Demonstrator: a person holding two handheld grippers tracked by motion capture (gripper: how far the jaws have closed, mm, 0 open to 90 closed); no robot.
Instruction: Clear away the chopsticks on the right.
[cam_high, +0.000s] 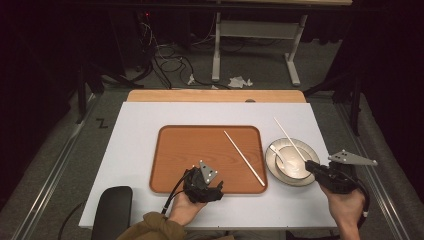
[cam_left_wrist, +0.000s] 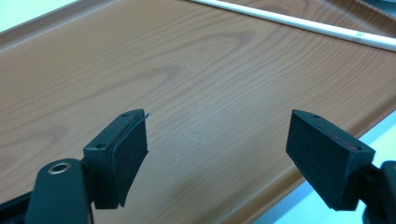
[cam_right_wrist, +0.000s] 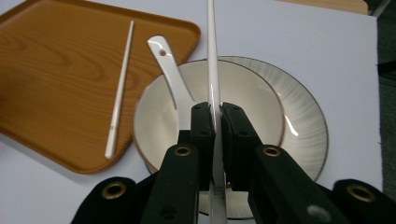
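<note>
Right hand-held gripper is clamped on a white chopstick, pinching it near the lower end with the long shaft poking out over the bowl and plate at the right of the surface. Grip looks thin and far from the middle, so the stick could pivot or slide out between the pads and clatter into the bowl, maybe knocking the white spoon resting inside. Left hand-held gripper hovers released over the near edge of the wooden tray, jaws spread with nothing between them. The second chopstick lies diagonally on the tray's right part. The right gripper view reveals the pinch itself; the high view gives the layout, both hands, the floor cables beyond, and the left gripper view brings the wood grain up close
</note>
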